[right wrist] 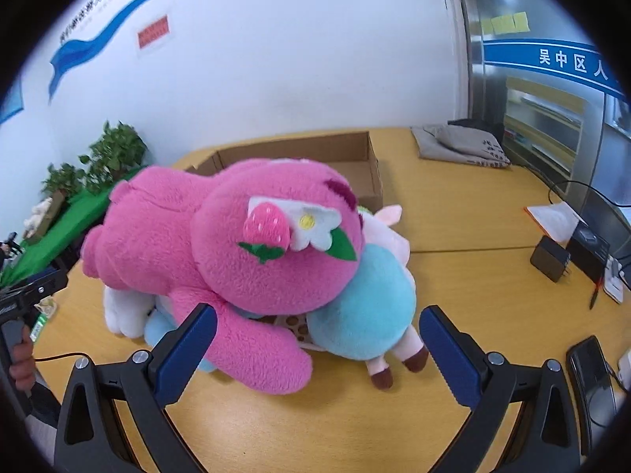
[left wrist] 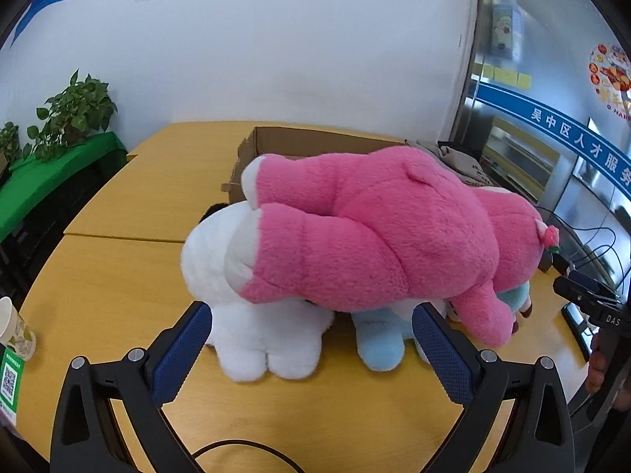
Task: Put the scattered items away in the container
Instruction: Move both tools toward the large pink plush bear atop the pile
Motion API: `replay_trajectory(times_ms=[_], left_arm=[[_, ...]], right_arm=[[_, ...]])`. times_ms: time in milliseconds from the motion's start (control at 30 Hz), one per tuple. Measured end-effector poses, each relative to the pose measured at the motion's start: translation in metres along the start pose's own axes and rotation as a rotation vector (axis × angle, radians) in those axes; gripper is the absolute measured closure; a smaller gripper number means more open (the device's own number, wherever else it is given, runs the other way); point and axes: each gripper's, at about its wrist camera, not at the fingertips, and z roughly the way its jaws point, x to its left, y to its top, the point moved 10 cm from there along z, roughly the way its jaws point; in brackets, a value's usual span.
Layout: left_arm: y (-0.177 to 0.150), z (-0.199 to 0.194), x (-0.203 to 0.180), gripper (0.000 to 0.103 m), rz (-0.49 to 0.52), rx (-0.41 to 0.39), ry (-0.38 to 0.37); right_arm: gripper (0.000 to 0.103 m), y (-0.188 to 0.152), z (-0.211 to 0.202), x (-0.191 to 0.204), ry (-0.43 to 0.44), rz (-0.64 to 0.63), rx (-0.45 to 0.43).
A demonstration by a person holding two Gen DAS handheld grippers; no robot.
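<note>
A big pink plush bear (left wrist: 374,232) lies on top of a pile of plush toys on the yellow table. Under it are a white plush (left wrist: 256,331) and a light blue plush (left wrist: 380,339). The open cardboard box (left wrist: 299,140) stands just behind the pile. My left gripper (left wrist: 311,339) is open and empty, its fingers astride the white plush's feet. In the right wrist view the pink bear (right wrist: 252,252) with a strawberry on its head covers the blue plush (right wrist: 366,307); the box (right wrist: 355,161) is behind. My right gripper (right wrist: 317,349) is open and empty at the pile's front.
A paper cup (left wrist: 14,327) stands at the table's left edge. A grey cloth bag (right wrist: 457,146) lies at the back right. A charger (right wrist: 550,258), papers, cables and a phone (right wrist: 593,378) lie on the right. Potted plants (left wrist: 75,110) stand on a green shelf left.
</note>
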Motion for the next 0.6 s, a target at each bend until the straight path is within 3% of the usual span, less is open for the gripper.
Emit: replay_trajectory(times_ms=[133, 600], left_arm=[[-0.004, 0.010, -0.007, 0.000, -0.026, 0.038, 0.002], [0.000, 0.012, -0.024, 0.000, 0.023, 0.035, 0.010]], right_arm=[[0.000, -0.003, 0.001, 0.009, -0.014, -0.009, 0.013], [0.000, -0.017, 0.007, 0.022, -0.064, -0.070, 0.070]])
